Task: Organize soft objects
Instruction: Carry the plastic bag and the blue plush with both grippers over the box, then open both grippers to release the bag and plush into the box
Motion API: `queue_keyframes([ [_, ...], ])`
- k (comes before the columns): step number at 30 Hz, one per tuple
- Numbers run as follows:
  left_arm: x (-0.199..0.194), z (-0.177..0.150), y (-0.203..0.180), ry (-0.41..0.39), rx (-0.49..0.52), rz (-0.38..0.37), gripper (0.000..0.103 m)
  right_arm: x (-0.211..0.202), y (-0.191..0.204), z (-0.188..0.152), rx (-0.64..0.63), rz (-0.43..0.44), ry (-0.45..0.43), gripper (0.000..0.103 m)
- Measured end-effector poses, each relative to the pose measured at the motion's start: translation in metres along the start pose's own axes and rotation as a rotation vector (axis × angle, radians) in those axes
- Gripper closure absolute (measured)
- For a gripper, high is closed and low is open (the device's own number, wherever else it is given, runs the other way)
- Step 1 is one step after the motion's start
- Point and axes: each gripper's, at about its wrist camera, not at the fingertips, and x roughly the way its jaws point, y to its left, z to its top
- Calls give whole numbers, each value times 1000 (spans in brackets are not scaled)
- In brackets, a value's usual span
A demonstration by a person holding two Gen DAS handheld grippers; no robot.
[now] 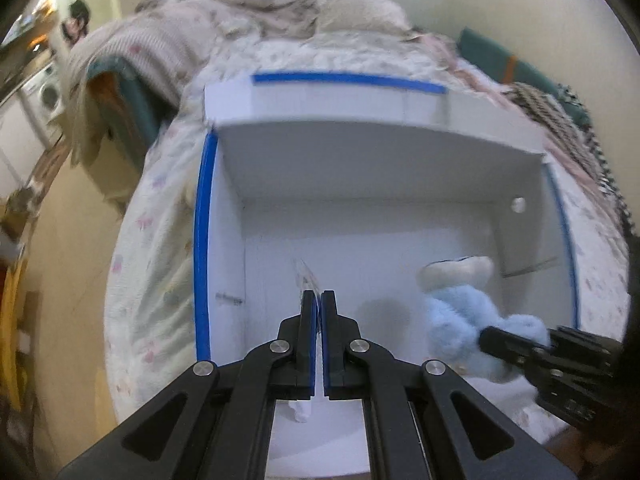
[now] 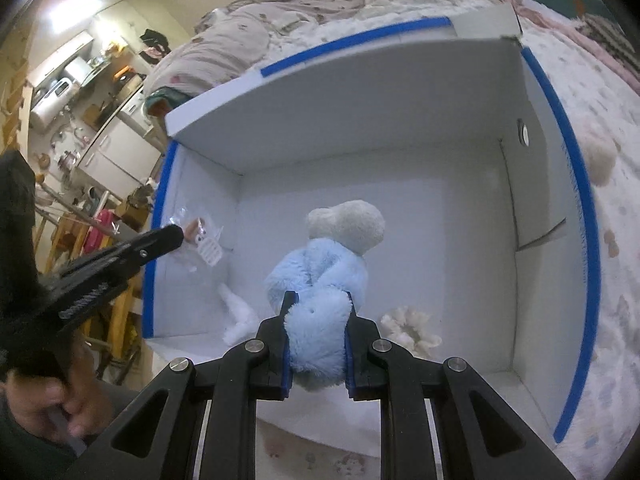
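Right claw (image 2: 318,344) grips fluffy light-blue plush toy (image 2: 320,280), long axis toward 12 o'clock, cream head far end. Left claw (image 1: 317,320) pinches clear plastic packet (image 1: 306,276).

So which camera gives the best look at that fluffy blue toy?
The right wrist view: the blue plush toy fills the centre, its leg pinched in the right claw above the white box. The left wrist view shows it only off to the side, partly hidden.
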Motion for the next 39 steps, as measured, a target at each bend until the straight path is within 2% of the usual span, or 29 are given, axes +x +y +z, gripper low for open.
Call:
queue_keyframes([
  [2,13,-2,1,41,-15,-35,101,4,-3,0,12,-10,3,82],
  [6,26,-2,-1,68,16,-18,101,15,-10,2,36,-32,26,82],
  [14,37,-3,1,99,-11,8,100,43,-12,-1,71,-68,110,82],
  [20,43,-6,-4,137,-7,15,99,50,-12,-3,76,-71,129,80],
  [23,42,-6,-4,138,-14,17,92,51,-11,-1,79,-74,133,68],
  [24,41,-7,-4,136,-13,19,87,51,-11,1,83,-73,128,60],
  [25,40,-7,-4,131,-10,23,84,51,-11,1,88,-69,123,46],
  [28,37,-8,-5,118,6,43,68,47,-12,4,106,-62,98,37],
  [29,36,-7,-5,116,10,51,55,44,-15,3,111,-63,90,34],
  [30,35,-7,-6,111,15,58,47,43,-16,4,116,-68,86,25],
  [34,29,-5,-6,87,29,62,42,42,-20,7,146,-108,69,8],
  [39,27,-5,-6,81,31,64,42,39,-23,7,157,-130,66,8],
])
